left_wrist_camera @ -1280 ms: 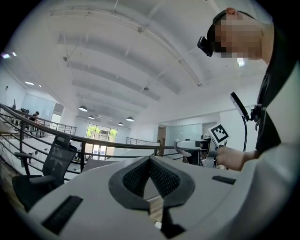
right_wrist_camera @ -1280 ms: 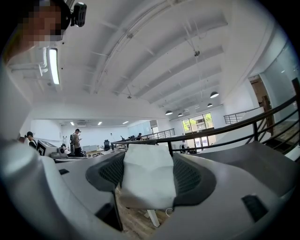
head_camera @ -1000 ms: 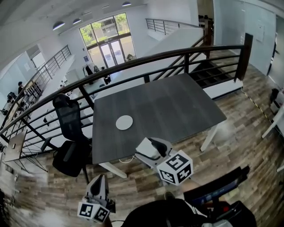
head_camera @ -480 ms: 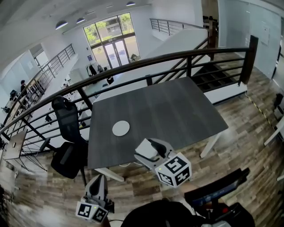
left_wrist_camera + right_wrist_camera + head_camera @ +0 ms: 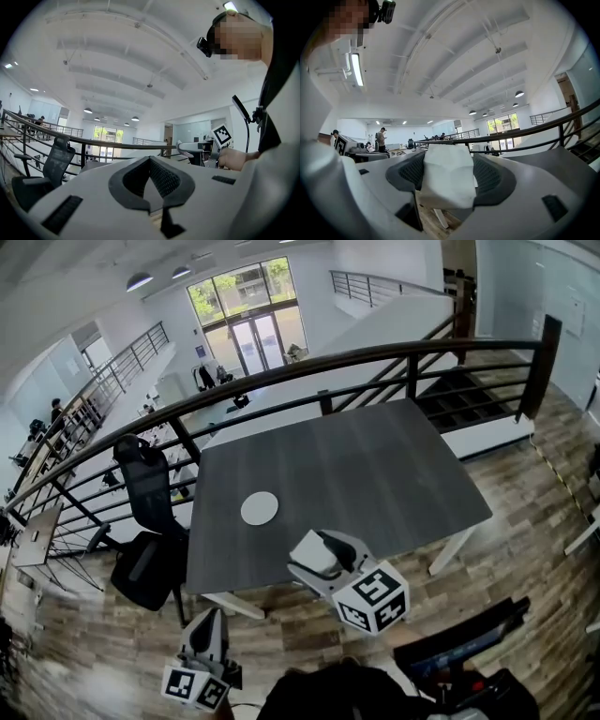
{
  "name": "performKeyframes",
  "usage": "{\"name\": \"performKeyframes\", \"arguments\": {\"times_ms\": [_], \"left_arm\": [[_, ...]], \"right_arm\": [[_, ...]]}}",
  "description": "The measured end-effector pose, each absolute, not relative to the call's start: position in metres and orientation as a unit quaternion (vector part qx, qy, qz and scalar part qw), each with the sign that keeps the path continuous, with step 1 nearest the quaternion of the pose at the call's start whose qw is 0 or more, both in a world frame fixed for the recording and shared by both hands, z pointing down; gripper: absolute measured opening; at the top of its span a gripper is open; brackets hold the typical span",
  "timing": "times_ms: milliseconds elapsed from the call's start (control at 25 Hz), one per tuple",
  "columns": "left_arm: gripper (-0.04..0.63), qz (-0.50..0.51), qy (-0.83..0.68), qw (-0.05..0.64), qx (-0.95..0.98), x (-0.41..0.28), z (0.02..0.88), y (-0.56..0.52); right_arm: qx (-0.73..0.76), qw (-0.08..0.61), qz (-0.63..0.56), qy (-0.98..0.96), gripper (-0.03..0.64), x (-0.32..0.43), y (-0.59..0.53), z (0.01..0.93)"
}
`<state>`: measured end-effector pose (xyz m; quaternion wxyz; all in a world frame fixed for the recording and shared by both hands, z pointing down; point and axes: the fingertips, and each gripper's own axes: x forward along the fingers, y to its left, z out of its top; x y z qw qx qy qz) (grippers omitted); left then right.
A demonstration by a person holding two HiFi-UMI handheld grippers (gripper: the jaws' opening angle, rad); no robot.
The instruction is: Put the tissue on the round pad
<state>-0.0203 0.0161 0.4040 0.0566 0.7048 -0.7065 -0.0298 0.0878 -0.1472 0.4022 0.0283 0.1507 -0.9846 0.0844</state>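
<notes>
Now, tissue (image 5: 445, 178): clamped between the right gripper (image 5: 319, 554) jaws, just off the tabletop's (image 5: 375, 465) near edge.
Left gripper (image 5: 208, 620): jaws closed together, empty.
Round pad (image 5: 260, 508): lying near the tabletop's near-left corner.

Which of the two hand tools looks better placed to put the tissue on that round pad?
Right. The right gripper clamps the tissue and sits nearer the round pad; the left gripper is shut, empty, farther back.

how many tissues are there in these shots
1. The tissue is clamped between the jaws of the right gripper, near the edge of the table. None lies on the round pad.
</notes>
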Motion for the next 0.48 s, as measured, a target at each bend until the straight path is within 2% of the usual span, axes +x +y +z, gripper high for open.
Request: {"name": "performKeyframes", "arguments": {"times_ms": [480], "left_arm": [[0.003, -0.032, -0.69, 0.071, 0.72, -0.092, 0.409, -0.005]], "right_arm": [[0.168, 0.042, 0.092, -0.98, 0.328, 0.019, -0.164, 0.407]]}}
